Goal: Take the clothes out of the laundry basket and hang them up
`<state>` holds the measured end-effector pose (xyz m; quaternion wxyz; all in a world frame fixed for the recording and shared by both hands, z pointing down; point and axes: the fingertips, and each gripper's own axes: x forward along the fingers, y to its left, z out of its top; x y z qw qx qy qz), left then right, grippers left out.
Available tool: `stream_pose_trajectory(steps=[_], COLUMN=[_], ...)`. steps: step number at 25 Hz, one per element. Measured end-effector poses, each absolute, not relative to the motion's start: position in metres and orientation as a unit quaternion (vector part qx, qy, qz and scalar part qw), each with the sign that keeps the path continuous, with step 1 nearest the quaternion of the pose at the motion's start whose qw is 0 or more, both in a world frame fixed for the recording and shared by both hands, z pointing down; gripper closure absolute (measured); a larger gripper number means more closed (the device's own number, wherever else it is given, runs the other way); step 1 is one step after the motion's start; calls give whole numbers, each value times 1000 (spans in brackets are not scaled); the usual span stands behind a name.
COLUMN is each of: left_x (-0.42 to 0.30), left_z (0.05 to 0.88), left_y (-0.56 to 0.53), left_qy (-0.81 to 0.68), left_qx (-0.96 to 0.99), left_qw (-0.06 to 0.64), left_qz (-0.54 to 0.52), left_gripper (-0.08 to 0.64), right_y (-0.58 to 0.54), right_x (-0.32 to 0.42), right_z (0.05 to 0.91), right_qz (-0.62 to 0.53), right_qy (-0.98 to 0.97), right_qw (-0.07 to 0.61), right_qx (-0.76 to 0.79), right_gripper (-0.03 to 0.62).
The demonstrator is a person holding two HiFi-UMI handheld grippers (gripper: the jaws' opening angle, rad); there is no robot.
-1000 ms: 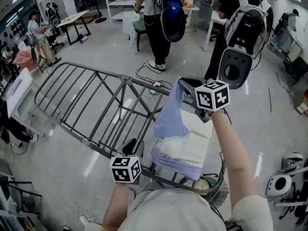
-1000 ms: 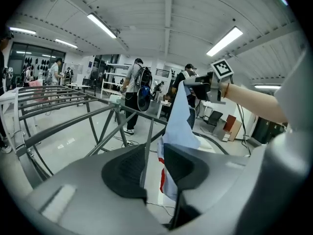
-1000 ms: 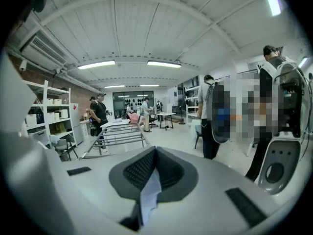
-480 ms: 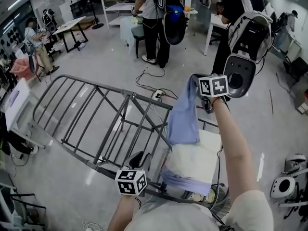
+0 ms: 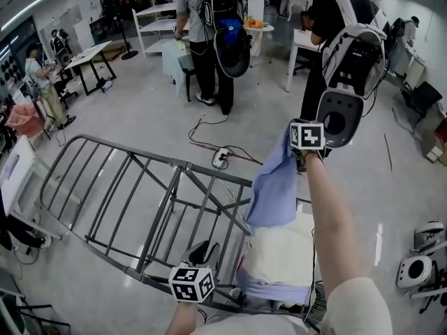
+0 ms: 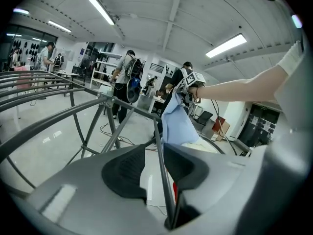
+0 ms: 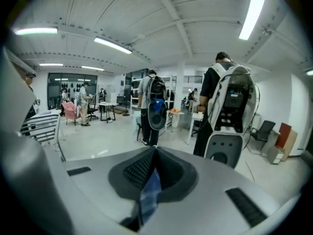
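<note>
Lifted farther out, the right claw (image 7: 151,168) pinches the blue shirt (image 5: 276,187), which hangs below it beside the drying rack (image 5: 140,187), seemingly ready for draping. The left claw (image 6: 154,165), partly open, straddles a rack rail.

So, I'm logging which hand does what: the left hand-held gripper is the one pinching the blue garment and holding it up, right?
No, the side is wrong: the right hand-held gripper is the one pinching the blue garment and holding it up. The right gripper view shows blue cloth between its shut jaws.
</note>
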<state>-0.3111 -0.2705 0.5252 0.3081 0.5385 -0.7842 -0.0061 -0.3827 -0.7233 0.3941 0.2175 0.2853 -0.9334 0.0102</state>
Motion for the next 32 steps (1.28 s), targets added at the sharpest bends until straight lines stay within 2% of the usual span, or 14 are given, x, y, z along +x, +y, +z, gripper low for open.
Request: stream_pose_trajectory(steps=[5, 7, 8, 11, 18, 22, 30, 32], left_x=[-313, -312, -311, -307, -293, -281, -216, -191], left_z=[526, 526, 527, 528, 516, 501, 475, 469], left_y=[-280, -281, -282, -284, -278, -275, -274, -272], left_qy=[-776, -771, -770, -769, -771, -778, -763, -758], left_qx=[551, 557, 559, 560, 570, 573, 606, 615], left_qw=[308, 308, 308, 308, 284, 258, 226, 217], left_qz=[-5, -2, 0, 4, 15, 22, -3, -5], left_gripper=[431, 431, 431, 431, 431, 431, 433, 466], right_y=[-731, -724, -720, -710, -667, -619, -519, -499], right_x=[-373, -369, -367, -357, -328, -295, -173, -133], right_z=[424, 444, 452, 466, 457, 435, 374, 362], right_qz=[16, 31, 40, 53, 63, 43, -16, -20], right_qy=[-914, -910, -909, -911, -932, -953, -975, -976], right_qw=[254, 279, 287, 296, 260, 224, 147, 134], right_qx=[315, 306, 299, 282, 244, 202, 166, 171], right_gripper=[581, 446, 414, 411, 425, 465, 541, 572])
